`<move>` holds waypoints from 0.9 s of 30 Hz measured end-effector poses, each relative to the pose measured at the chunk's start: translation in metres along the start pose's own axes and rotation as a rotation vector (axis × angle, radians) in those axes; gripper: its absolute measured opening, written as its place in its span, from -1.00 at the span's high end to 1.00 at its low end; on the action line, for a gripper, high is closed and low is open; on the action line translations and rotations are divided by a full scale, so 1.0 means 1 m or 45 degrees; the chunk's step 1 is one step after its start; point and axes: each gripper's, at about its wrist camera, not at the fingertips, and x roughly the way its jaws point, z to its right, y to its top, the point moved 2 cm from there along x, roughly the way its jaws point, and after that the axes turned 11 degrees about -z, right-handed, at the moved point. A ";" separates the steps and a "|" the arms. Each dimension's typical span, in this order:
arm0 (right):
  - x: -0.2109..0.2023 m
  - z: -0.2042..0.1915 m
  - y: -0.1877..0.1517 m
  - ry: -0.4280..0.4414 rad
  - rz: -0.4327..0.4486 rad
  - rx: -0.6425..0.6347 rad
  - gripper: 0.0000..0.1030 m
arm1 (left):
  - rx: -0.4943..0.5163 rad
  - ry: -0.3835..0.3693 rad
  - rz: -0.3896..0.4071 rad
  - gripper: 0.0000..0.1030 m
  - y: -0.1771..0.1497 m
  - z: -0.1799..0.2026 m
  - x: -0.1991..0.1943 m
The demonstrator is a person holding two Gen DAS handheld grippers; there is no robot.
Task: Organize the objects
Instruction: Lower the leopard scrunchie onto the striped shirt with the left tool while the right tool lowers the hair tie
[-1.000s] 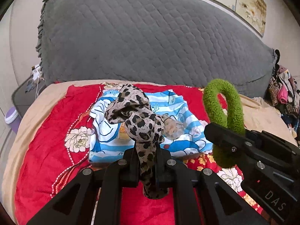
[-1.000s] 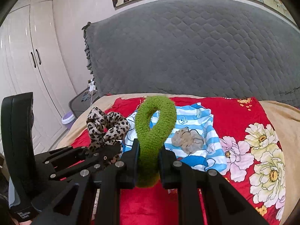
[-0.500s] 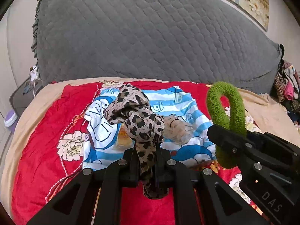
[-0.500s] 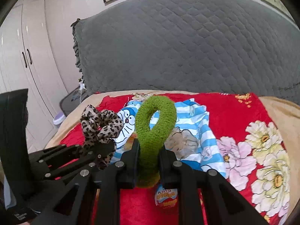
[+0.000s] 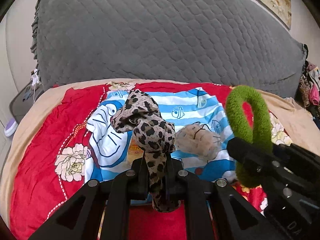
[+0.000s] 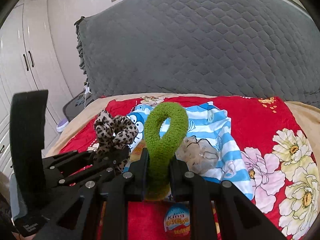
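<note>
My left gripper is shut on a leopard-print scrunchie, held above the bed; it also shows in the right wrist view. My right gripper is shut on a fuzzy green scrunchie, which also shows in the left wrist view. Both hover just in front of a blue-and-white striped cartoon garment spread on the red floral blanket. A sheer beige scrunchie lies on that garment, between the two grippers.
A Kinder egg lies on the blanket under my right gripper. An orange packet lies on the garment behind the leopard scrunchie. A grey quilted headboard stands behind. Clothes pile at far right; wardrobe at left.
Both grippers have moved forward and lower toward the striped garment, each still holding its scrunchie. The Kinder egg has come into view under the right gripper.
</note>
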 end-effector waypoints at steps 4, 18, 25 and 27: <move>0.009 0.002 0.002 0.006 0.000 -0.001 0.65 | 0.007 0.011 -0.012 0.79 0.001 -0.004 0.012; 0.050 0.012 0.002 0.017 -0.090 -0.010 0.65 | -0.006 0.020 -0.067 0.79 0.011 -0.020 0.055; 0.079 0.003 0.009 0.013 -0.173 -0.040 0.65 | -0.027 0.021 -0.100 0.79 0.018 -0.035 0.073; 0.086 -0.003 0.011 0.003 -0.194 -0.066 0.65 | -0.028 0.025 -0.104 0.78 0.019 -0.037 0.077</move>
